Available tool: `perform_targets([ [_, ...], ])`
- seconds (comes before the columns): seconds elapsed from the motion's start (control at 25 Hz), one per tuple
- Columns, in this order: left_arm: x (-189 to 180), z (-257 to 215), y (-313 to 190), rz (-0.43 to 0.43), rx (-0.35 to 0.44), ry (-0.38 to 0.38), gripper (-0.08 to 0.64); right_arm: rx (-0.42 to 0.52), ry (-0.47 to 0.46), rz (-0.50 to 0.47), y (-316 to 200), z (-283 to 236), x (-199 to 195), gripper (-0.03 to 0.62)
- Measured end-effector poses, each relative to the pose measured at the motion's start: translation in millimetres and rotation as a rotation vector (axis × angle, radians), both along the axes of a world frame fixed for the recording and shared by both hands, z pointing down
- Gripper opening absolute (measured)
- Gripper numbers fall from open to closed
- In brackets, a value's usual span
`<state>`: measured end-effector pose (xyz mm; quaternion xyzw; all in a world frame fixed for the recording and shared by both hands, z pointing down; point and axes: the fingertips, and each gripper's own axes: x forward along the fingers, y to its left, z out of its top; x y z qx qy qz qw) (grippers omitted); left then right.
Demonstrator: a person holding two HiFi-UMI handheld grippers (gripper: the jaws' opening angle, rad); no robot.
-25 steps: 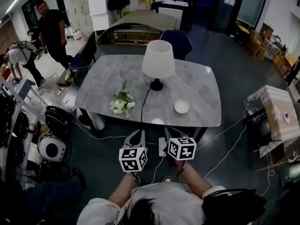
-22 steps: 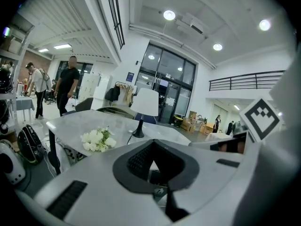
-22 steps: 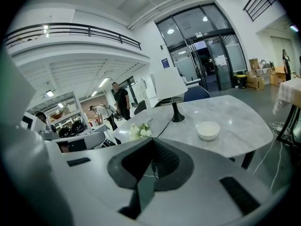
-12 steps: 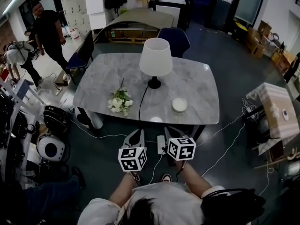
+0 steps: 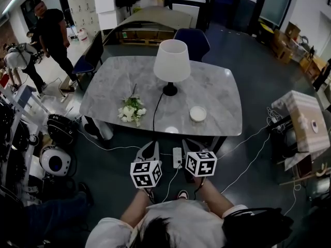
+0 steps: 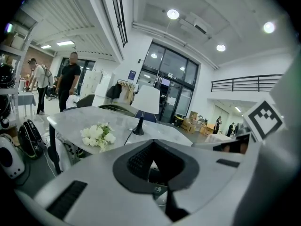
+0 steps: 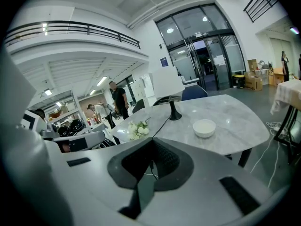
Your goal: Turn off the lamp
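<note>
Ahead and left of my left tongs (image 5: 149, 149), flowers (image 5: 131, 110) are lying close to the desk's (image 5: 222, 119) near edge. My left tongs are hovering over the floor (image 5: 114, 169) short of that edge, pressed together and empty. The lamp (image 5: 171, 62) is standing mid-desk, well ahead between both tongs, its cord (image 5: 155, 112) running toward me. My right tongs (image 5: 188, 146) are likewise closed on nothing. A bowl (image 5: 197, 113) is sitting ahead, slightly right, with bare desk around it.
</note>
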<state>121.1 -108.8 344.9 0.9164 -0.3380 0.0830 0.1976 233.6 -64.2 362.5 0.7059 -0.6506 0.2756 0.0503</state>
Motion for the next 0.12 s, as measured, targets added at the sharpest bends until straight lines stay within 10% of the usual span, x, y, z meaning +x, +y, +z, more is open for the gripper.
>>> perform_targets([
  [0.12, 1.2, 2.9, -2.9, 0.001, -0.001, 0.0, -0.005, -0.004, 0.002, -0.001, -3.3, 3.6, 0.2, -0.002],
])
